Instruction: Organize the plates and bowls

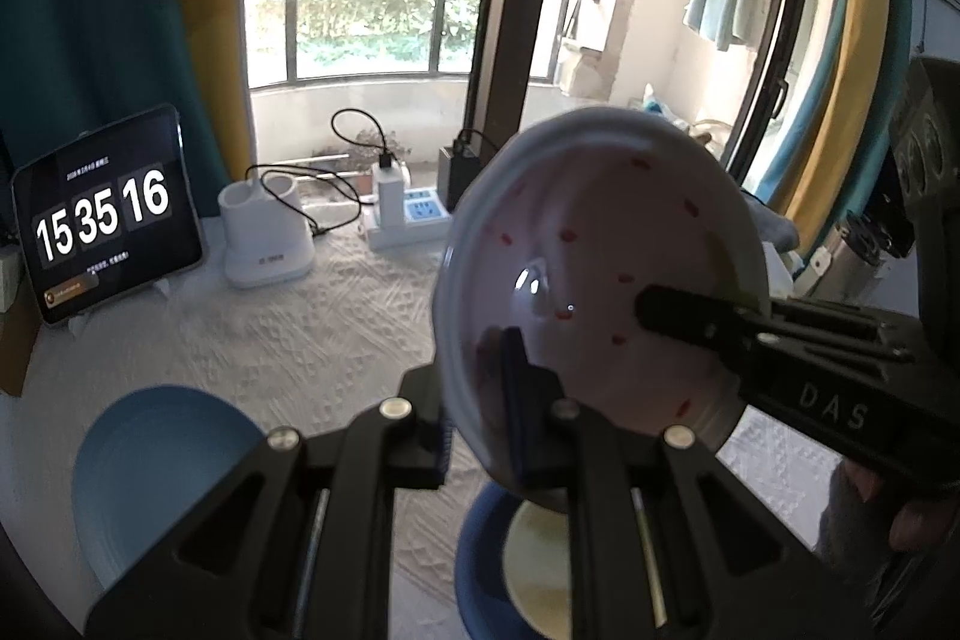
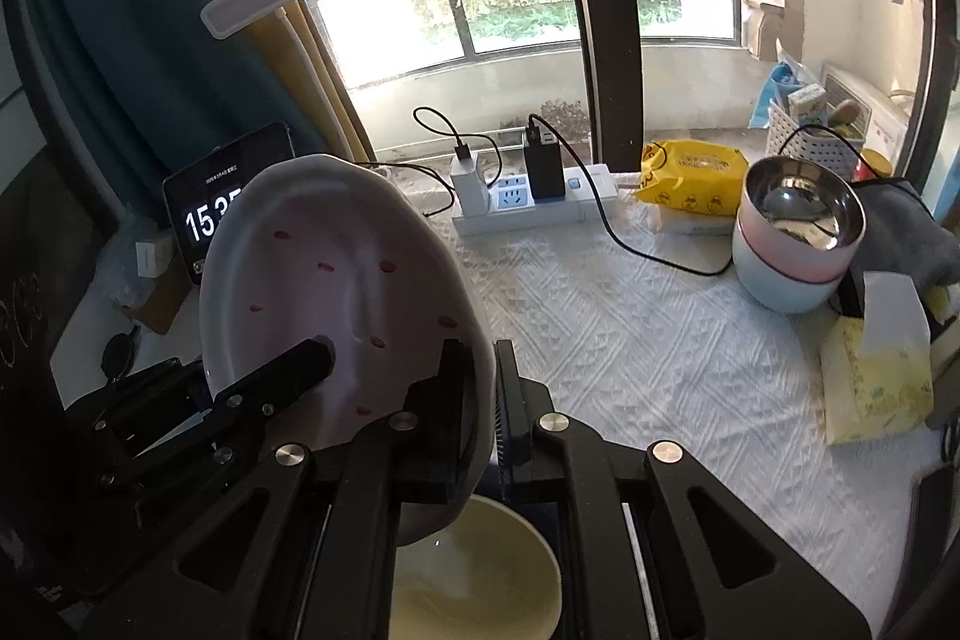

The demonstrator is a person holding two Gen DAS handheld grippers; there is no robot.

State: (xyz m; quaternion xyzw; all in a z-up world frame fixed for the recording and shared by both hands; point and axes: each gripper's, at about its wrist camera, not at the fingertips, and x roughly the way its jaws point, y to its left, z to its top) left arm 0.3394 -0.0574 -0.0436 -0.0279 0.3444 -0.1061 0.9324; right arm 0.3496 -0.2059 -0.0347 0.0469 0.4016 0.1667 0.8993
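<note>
A white plate with small red marks [image 1: 600, 268] is held tilted in the air by both grippers. My left gripper [image 1: 480, 400] is shut on its lower left rim. My right gripper [image 2: 480, 388] is shut on the opposite rim; its finger shows in the left wrist view [image 1: 678, 307]. The plate also shows in the right wrist view [image 2: 336, 280], with the left gripper's finger [image 2: 288, 370] on it. Under the plate a yellow bowl [image 2: 480, 574] sits inside a dark blue bowl [image 1: 480, 562]. A light blue plate [image 1: 162, 472] lies on the table at the left.
Stacked steel-lined bowls [image 2: 792, 238] stand at the back right, near a yellow wipes pack [image 2: 690, 178] and a tissue pack [image 2: 870, 376]. A power strip [image 2: 528, 202] with cables, a white desk lamp base [image 1: 264, 232] and a clock tablet [image 1: 108, 220] line the back of the white tablecloth [image 2: 630, 340].
</note>
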